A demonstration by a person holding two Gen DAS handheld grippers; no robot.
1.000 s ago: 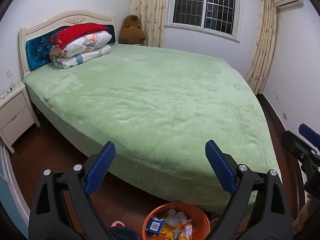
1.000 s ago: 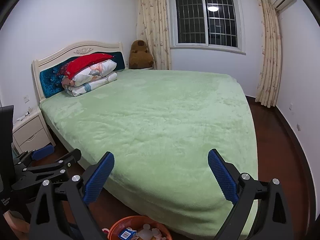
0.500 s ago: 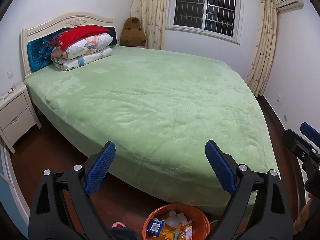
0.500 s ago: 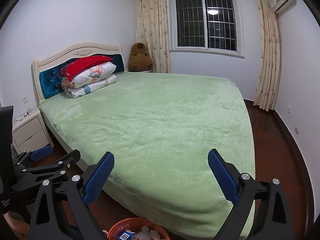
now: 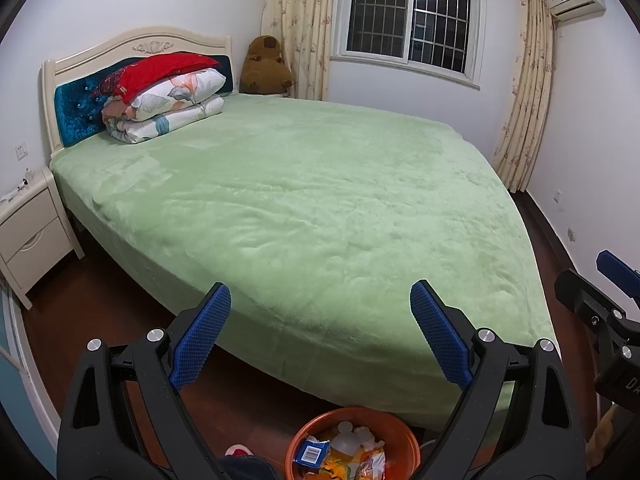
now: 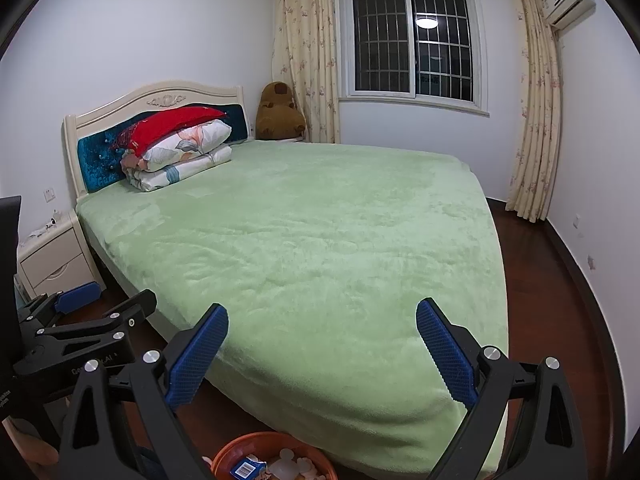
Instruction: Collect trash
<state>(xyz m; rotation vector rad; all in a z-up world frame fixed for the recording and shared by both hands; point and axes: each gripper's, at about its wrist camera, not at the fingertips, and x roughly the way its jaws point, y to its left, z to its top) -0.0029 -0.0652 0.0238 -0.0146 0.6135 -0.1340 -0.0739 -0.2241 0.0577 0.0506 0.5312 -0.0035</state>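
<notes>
Above the orange bin (image 5: 404, 432) of what looks like wrappers, left tongs (image 5: 320, 340) and right tongs (image 6: 322, 350) gape wide, empty.

Green bed (image 5: 320, 200); orange bin (image 5: 404, 436).

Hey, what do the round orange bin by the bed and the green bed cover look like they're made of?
Round orange bin: likely plastic; smooth, evenly coloured, slightly glossy rim. Green bed cover: seemingly plush fleece; matte, with brushed nap marks.
</notes>
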